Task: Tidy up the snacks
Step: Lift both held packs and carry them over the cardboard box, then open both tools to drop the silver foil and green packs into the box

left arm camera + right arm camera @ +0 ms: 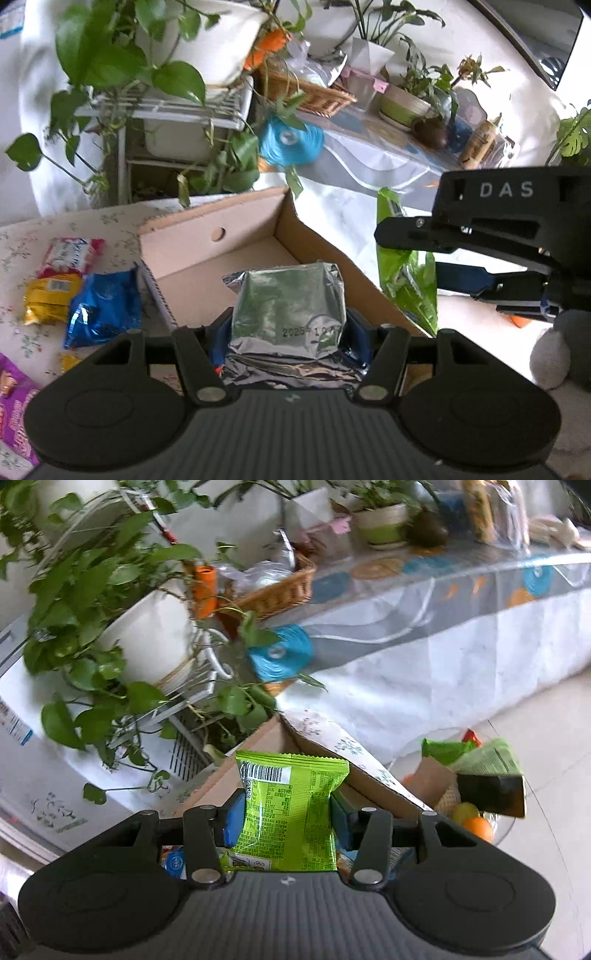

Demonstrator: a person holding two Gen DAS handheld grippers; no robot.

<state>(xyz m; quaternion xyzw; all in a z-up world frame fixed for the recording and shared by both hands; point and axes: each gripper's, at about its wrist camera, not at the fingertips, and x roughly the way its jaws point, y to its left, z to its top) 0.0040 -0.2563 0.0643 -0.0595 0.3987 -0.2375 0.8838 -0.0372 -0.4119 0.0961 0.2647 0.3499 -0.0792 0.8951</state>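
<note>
Cardboard box (pixel 221 258): empty. Left tool (pixel 288 332) clamps silver foil packet (pixel 288 306) above it; right tool (pixel 286 823) clamps green packet (pixel 290 812). Blue packet (pixel 103 310) and others remain on worktop (pixel 22 236).

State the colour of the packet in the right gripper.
Bright green packet, with a barcode; clearest in the right wrist view.

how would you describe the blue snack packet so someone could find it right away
Start at the open cardboard box on the flowery tablecloth. Just outside its left wall, in the left wrist view, lies a small cluster of snacks. The blue snack packet is the one nearest the box: shiny crinkled blue foil, with a yellow packet and a red-and-white one farther left.
</note>
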